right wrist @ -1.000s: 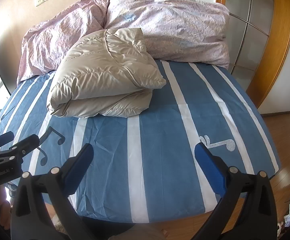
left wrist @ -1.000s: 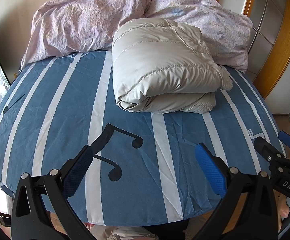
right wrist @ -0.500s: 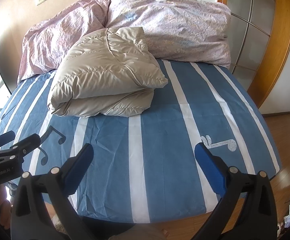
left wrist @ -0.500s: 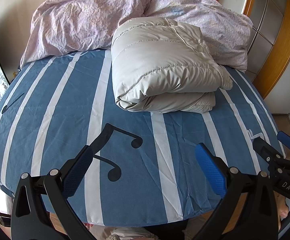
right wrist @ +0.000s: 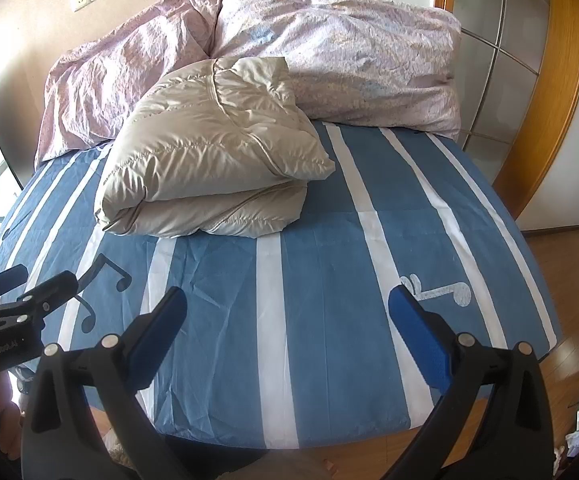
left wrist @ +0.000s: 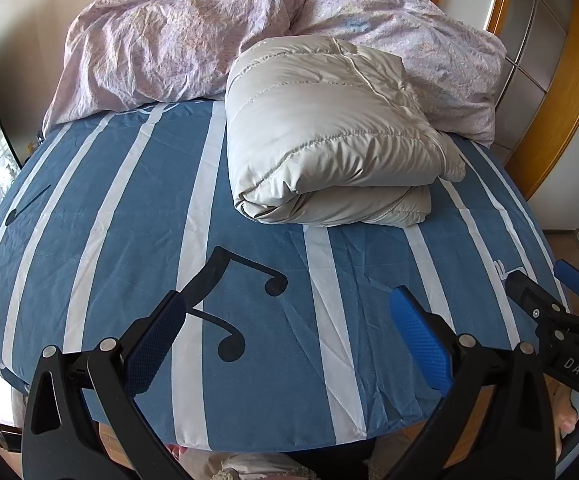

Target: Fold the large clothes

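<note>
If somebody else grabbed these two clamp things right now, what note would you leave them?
Left hand-held gripper: open, holding nothing, hovering over the near edge of the bed.
Right hand-held gripper: open, holding nothing, alongside it.
Beige puffer jacket: lies folded in a thick bundle on the striped blue sheet, its far end against the pink duvet.
Done: the jacket looks folded.
Left: perhaps tidy the loose flap at the bundle's right end; no other clothes in view.

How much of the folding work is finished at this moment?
Done: the beige down jacket lies folded into a thick bundle on the striped bed sheet. In hand: nothing; the left hand-held gripper and right hand-held gripper are open and empty. Left: no unfolded clothes are visible.
</note>
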`<state>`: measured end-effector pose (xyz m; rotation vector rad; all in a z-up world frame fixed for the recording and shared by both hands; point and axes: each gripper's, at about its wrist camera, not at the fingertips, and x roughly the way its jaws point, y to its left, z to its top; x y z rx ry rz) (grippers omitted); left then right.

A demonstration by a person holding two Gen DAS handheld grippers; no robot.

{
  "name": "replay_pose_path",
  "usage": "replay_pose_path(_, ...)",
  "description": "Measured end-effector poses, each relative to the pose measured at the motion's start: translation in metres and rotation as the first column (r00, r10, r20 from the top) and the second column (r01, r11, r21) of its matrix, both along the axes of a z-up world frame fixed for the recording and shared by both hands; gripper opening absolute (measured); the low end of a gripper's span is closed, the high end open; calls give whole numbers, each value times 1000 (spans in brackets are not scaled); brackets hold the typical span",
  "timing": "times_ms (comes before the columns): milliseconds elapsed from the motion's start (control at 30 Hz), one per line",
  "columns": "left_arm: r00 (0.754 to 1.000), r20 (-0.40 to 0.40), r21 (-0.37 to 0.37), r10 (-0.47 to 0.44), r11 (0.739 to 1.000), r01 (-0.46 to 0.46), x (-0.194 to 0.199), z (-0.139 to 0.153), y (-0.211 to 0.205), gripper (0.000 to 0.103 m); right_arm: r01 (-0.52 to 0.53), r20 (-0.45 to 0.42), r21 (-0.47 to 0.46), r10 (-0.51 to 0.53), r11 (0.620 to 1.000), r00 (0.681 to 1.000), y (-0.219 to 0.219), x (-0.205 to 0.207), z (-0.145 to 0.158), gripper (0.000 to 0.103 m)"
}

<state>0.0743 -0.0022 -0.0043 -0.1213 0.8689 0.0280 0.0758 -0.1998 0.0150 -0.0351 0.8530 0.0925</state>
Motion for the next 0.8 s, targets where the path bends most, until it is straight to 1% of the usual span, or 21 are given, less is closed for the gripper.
replay_pose_path(800,1000,7,5,-10,1000,9,-1,3,-2,102,-7,-3,-1,7,1000,1000,5,2,-1,101)
